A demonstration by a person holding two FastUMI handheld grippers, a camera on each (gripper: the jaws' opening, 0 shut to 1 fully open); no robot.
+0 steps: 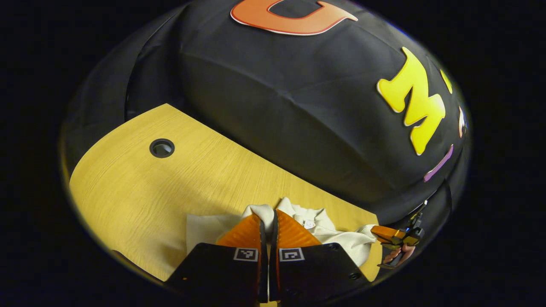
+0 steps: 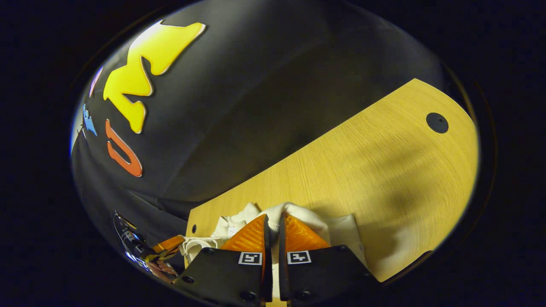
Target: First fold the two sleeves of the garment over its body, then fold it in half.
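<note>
Yellow wooden table (image 1: 140,187), cream garment (image 1: 324,230) bunched, left tongs (image 1: 268,221) and right tongs (image 2: 273,226) each clenched on its fabric

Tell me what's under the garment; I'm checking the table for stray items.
The yellow wooden table lies under the cream garment. Whatever sits beneath its bunched folds is covered, so stray items can't be ruled out.

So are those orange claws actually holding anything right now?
Yes. Both the left gripper and the right gripper have their jaws pinched on a raised fold of the cream fabric garment, lifting it off the yellow wooden table.
</note>
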